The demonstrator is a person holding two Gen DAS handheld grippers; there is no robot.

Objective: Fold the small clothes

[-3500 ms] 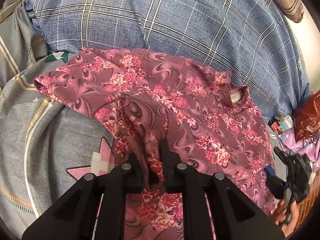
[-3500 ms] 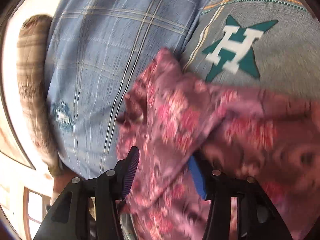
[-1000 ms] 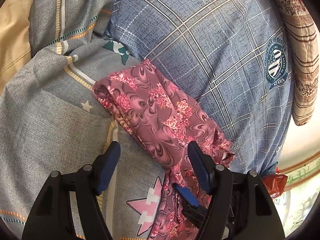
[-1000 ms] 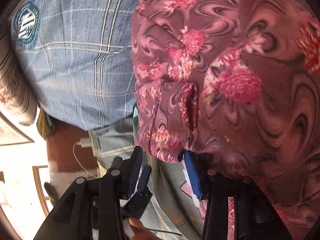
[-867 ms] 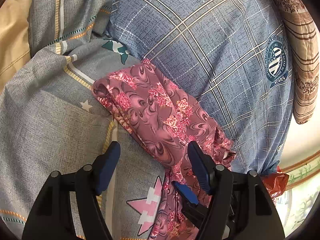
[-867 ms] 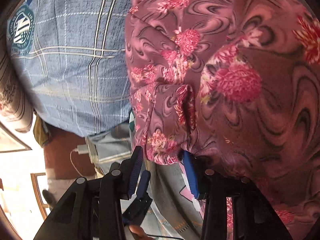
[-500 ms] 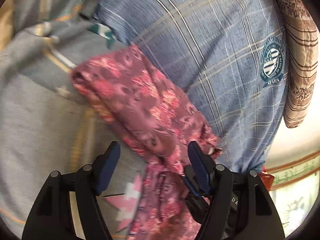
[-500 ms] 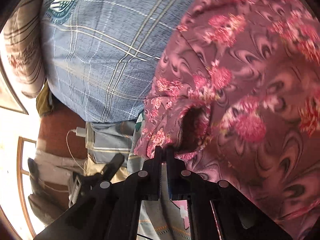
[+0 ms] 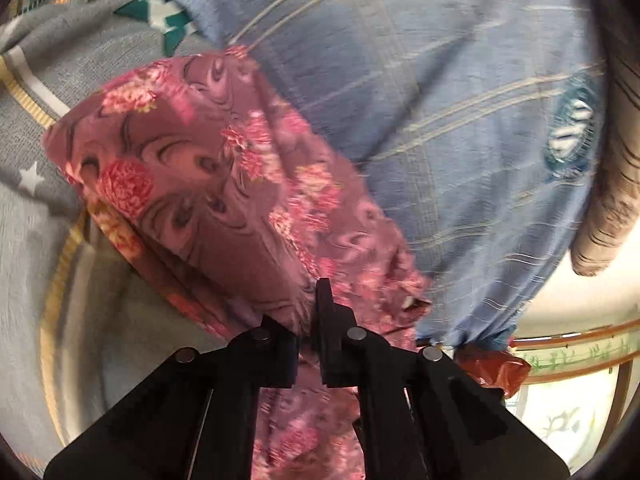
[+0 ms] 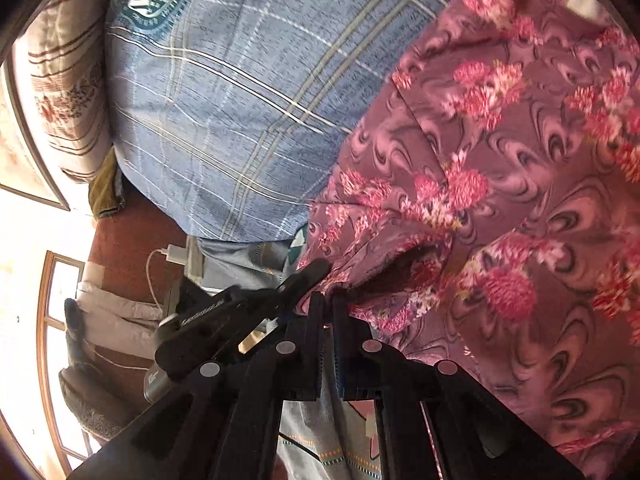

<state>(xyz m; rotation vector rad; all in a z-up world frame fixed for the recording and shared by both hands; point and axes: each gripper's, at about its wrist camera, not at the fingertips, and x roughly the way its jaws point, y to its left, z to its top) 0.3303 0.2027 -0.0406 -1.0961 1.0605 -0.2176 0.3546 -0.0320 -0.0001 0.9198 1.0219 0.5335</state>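
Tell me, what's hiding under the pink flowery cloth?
Under the flowery cloth you can see grey bedding with stars on one side and a blue checked pillow on the other. What lies beneath its middle is covered.

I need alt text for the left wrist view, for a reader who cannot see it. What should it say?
The left gripper is shut on the near edge of a folded mauve garment with pink flowers, which lies on a grey bedspread with stars. Behind the garment is a blue plaid pillow, and a striped beige pillow is at the right edge.
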